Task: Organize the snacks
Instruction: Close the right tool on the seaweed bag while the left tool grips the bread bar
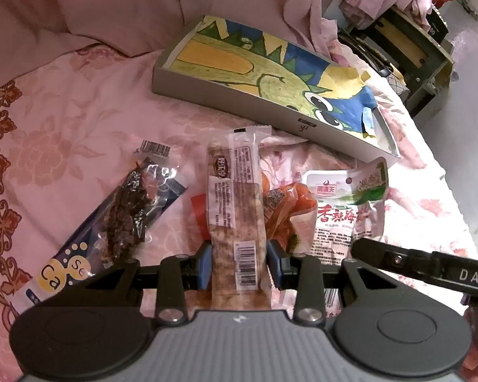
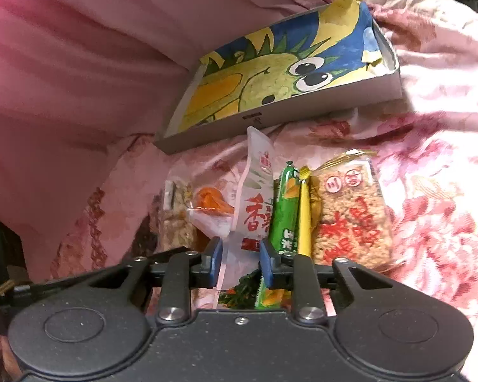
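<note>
Pink floral bedding (image 1: 79,133) covers the whole surface, with plain pink cloth (image 2: 79,63) bunched behind. On it lies a shallow grey box (image 1: 226,95), lined with a yellow, green and blue cartoon drawing, set beyond the row of snacks.

Nearer, the left gripper (image 1: 239,264) reaches forward low over the bedding, its blue-padded fingers (image 1: 205,265) pressed against both sides of a long clear-wrapped grain bar (image 1: 235,210), pinching its lower end. A dark dried-snack packet (image 1: 124,216) lies just left of it, and an orange packet (image 1: 290,210) just right.

The right gripper (image 2: 240,259) is likewise held low and level, fingers either side of a white pouch with red lettering (image 2: 255,210); the pouch stands on edge between them, though whether they grip it firmly I cannot tell. A green sausage stick (image 2: 285,210), a yellow stick (image 2: 304,219) and a rice-crisp square (image 2: 353,219) lie to its right, side by side.
</note>
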`<action>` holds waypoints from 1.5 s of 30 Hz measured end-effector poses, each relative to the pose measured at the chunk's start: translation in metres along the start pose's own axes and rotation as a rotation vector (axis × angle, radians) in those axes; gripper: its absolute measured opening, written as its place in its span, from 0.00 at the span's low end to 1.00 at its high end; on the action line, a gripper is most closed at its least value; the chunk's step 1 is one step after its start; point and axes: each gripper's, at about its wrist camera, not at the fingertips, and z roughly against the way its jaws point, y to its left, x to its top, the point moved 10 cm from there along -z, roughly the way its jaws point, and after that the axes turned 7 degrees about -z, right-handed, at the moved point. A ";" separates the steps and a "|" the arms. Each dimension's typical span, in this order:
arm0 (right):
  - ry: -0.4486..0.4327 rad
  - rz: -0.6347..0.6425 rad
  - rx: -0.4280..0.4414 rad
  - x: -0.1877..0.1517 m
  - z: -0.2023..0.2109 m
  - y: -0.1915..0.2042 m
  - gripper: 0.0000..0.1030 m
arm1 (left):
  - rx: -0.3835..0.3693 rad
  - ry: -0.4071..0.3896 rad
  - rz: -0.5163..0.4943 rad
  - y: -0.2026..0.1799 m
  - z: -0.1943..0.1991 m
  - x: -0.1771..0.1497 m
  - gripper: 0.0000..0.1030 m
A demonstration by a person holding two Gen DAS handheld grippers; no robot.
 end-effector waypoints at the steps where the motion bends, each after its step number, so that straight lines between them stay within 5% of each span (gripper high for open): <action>1: 0.000 0.008 -0.012 0.000 0.001 -0.001 0.26 | 0.000 0.000 -0.001 0.000 0.000 0.000 0.38; 12: -0.003 -0.012 0.059 0.005 -0.008 0.001 0.30 | -0.004 -0.002 -0.012 -0.002 0.001 -0.001 0.38; 27: 0.009 -0.065 0.083 0.013 -0.029 0.007 0.59 | -0.004 0.001 -0.010 -0.002 -0.001 -0.001 0.38; 30: 0.026 -0.067 0.081 0.009 -0.030 0.005 0.57 | -0.008 0.002 -0.002 -0.002 -0.001 -0.001 0.38; 32: 0.049 -0.065 0.053 0.003 -0.031 -0.001 0.44 | -0.010 0.004 0.002 -0.002 -0.002 -0.002 0.38; 45: 0.041 -0.060 0.044 -0.005 -0.018 -0.010 0.32 | -0.033 -0.008 0.055 0.005 0.004 0.001 0.38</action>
